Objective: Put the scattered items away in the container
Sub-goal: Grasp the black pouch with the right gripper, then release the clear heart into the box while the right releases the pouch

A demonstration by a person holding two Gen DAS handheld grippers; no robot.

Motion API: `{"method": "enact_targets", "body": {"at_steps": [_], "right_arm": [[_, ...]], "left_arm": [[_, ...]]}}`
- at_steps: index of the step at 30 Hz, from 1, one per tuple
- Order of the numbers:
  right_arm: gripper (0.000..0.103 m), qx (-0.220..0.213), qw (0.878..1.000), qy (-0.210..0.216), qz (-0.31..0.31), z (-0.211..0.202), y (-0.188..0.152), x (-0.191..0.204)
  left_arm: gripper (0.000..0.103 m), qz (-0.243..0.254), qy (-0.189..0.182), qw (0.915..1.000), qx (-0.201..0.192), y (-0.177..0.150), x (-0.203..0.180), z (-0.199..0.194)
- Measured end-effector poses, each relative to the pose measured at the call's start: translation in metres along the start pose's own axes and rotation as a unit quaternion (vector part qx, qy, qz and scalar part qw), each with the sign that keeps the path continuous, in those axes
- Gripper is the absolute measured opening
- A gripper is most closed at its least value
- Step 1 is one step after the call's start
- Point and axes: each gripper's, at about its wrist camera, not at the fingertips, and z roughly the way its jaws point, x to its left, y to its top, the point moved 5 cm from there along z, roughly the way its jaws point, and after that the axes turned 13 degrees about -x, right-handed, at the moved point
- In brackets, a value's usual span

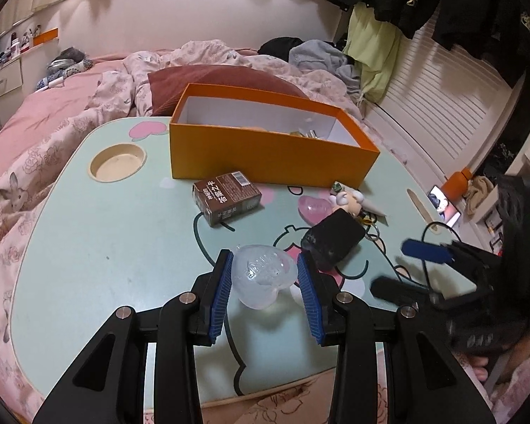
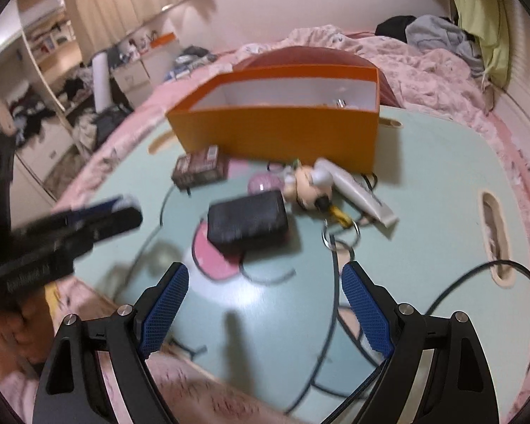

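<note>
Nearest, our left gripper (image 1: pixel 265 275) clamps a clear heart-shaped case (image 1: pixel 263 275), lifted off the table (image 1: pixel 88 247) to carry toward the box. Our right gripper (image 2: pixel 265 304) gapes wide, empty, aimed at the black pouch (image 2: pixel 247 217). Beyond, the brown carton (image 1: pixel 227 198) bears Chinese print and a barcode, unreadable to us. Farthest, the orange box (image 1: pixel 265 155) waits.

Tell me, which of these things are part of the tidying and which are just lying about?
Part of the job: orange box; clear heart case in the left tongs; brown carton; black pouch; doll keyring; white tube.

Lying about: pink bedding; clothes pile.
</note>
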Motion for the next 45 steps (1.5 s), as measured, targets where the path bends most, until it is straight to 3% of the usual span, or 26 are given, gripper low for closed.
{"method": "enact_targets", "body": {"at_steps": [4,19,21,22,23,37,45], "right_arm": [[0.088,-0.005,1.000,0.007,0.006,0.006,0.008,0.001],[0.088,0.033,0.993,-0.023,-0.115,0.049,0.013,0.044],[0.083,0.038,0.991,-0.030,-0.122,0.053,0.013,0.044],[0.068,0.041,0.991,-0.031,-0.122,0.055,0.012,0.043],[0.060,0.046,0.991,-0.030,-0.118,0.057,0.011,0.042],[0.060,-0.001,0.998,0.017,-0.060,0.028,0.024,0.034],[0.060,-0.036,0.998,0.012,-0.055,0.019,0.056,0.029]], "left_arm": [[0.039,-0.005,-0.002,1.0000,-0.003,0.001,0.001,-0.002],[0.039,-0.010,-0.005,0.9999,-0.008,0.002,0.000,-0.005],[0.039,-0.012,-0.005,0.9999,-0.008,0.002,0.001,-0.006],[0.039,-0.012,-0.005,0.9999,-0.008,0.002,0.001,-0.006],[0.039,-0.013,-0.005,0.9999,-0.008,0.002,0.002,-0.006],[0.039,-0.018,-0.003,0.9997,-0.015,0.008,0.006,-0.010],[0.039,-0.004,-0.004,0.9994,-0.035,0.039,0.004,-0.010]]}}
